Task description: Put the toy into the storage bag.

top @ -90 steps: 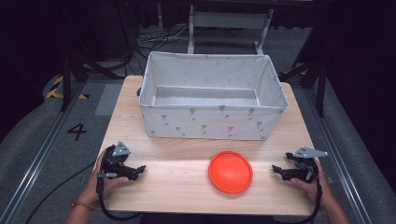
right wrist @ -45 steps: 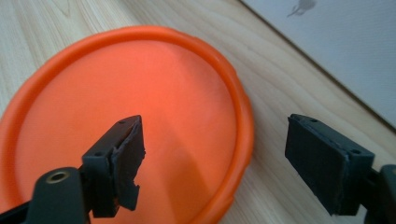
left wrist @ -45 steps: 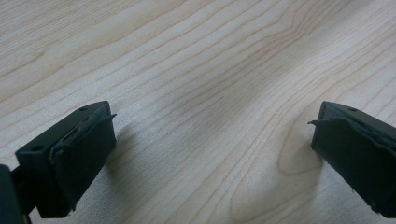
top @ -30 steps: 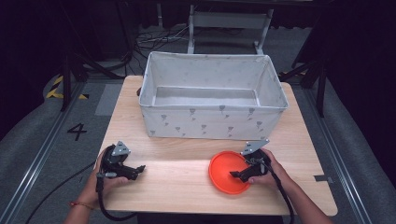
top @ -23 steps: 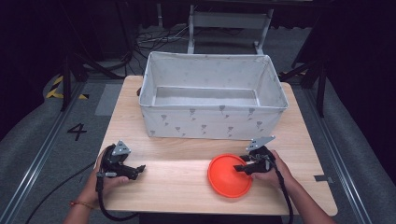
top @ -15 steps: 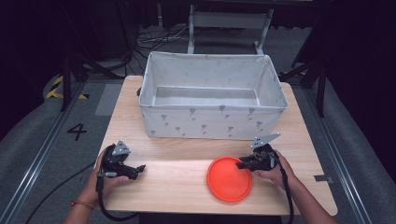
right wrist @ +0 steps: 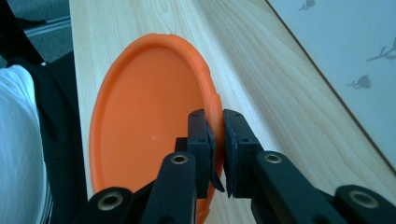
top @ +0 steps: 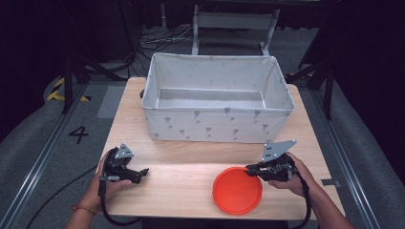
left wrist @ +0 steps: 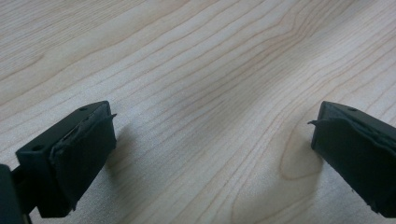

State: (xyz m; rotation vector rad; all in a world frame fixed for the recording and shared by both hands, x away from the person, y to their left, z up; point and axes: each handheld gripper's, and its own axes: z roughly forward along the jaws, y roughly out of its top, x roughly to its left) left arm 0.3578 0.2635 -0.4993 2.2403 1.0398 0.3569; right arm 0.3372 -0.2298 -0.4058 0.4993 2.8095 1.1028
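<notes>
My right gripper [right wrist: 217, 144] is clenched on the rim of the orange plate [top: 237, 190], which lies on the bench [top: 181, 181] in front of the grey fabric bin [top: 217, 102]. My left gripper [top: 138, 172] rests released on the bench, well left of the plate.

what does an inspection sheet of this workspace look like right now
surface: wooden table, bare wood under the left jaws
job's things: orange plate flat near the front edge; grey fabric bin behind it, nothing seen inside
clutter: nothing seen
grippers: left hand-held gripper open, resting on the table; right hand-held gripper shut on the plate's rim
cables: one trails from each gripper off the front edge; more lie on the floor behind the bin
surroundings: dark floor, a painted 4 at left
</notes>
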